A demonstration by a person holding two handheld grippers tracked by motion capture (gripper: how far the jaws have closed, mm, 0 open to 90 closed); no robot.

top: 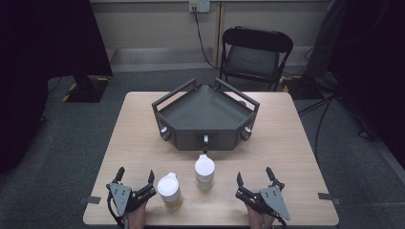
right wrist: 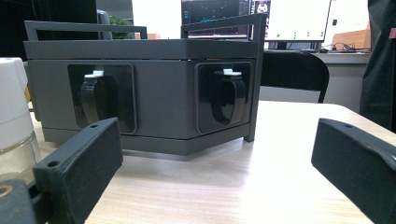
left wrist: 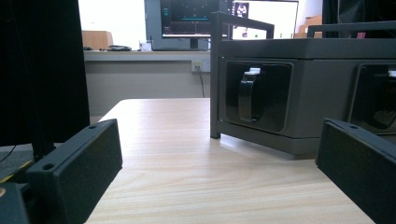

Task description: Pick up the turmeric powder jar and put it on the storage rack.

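A: Start at the left. What is the left gripper (top: pixel 135 181) doing?

B: It rests at the near edge of the bench (top: pixel 138 129), jaws spread apart with nothing between them. From its own camera the left gripper (left wrist: pixel 219 168) frames bare wood, and beyond it one corner of the dark rack (left wrist: pixel 299 88).

A: And just to its right?

B: A jar with a white lid (top: pixel 169 190) and amber contents, standing upright just beside the left gripper's inner jaw. I can't tell whether they touch.

A: Next?

B: A second white-lidded jar (top: pixel 204 171), a little farther from the person, upright, directly in front of the rack's middle face. The two jars stand near each other but apart.

A: Describe the rack.

B: A dark grey angular rack (top: pixel 205 114) in the middle of the bench, with a flat top, rails along the back, and three front faces. Each face has a recess holding a dark handle with a white tip. The right gripper view shows two of those recesses clearly (right wrist: pixel 100 100) (right wrist: pixel 226 98).

A: And the right side?

B: The right gripper (top: pixel 253 180) sits at the near edge too, jaws wide and empty. In its own camera the right gripper (right wrist: pixel 217 172) looks at the rack (right wrist: pixel 140 93), with the edge of a white-lidded jar (right wrist: pixel 14 112) at the far left.

A: Anything behind the bench?

B: A black folding chair (top: pixel 255 52) on the grey floor, well apart from the bench.
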